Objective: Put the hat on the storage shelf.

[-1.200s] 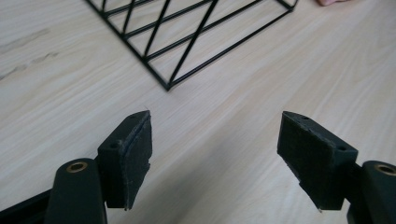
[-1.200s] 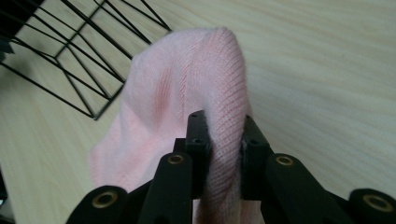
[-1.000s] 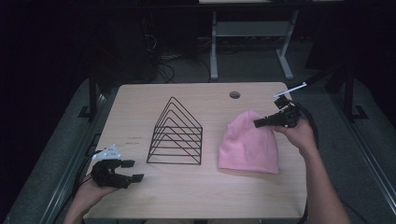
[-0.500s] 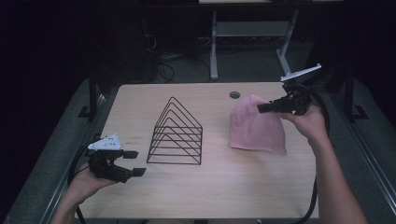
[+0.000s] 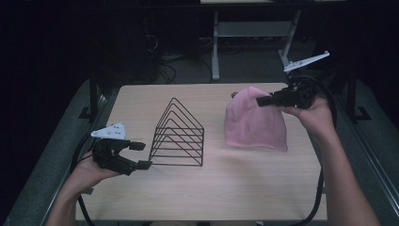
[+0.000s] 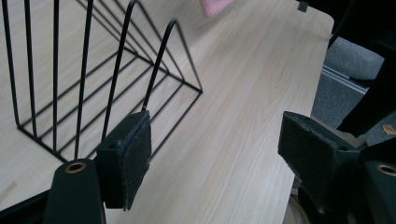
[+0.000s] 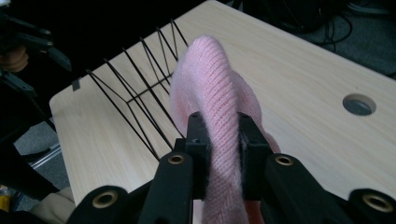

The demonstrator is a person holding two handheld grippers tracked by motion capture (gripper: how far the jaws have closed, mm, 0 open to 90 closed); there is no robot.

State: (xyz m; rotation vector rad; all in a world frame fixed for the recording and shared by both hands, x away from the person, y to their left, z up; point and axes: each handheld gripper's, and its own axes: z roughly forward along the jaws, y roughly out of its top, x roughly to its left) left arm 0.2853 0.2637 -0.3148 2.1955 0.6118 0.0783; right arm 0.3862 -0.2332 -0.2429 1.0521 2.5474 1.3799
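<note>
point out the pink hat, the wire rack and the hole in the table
pink hat (image 5: 254,125), high view, middle of the knit body
wire rack (image 5: 178,134), high view, its triangular wires
hole in the table (image 7: 358,104), right gripper view, its centre

A light wooden table (image 5: 202,197) with a round hole (image 7: 358,104) near its far right corner is surrounded by grey floor (image 5: 244,66), beyond which a metal-legged desk (image 5: 215,47) and cables (image 5: 162,66) are seen in darkness.

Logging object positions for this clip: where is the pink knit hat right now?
In the high view the pink knit hat is on the table's right half, right of the wire rack, its top pinched and lifted by the right gripper.
</note>
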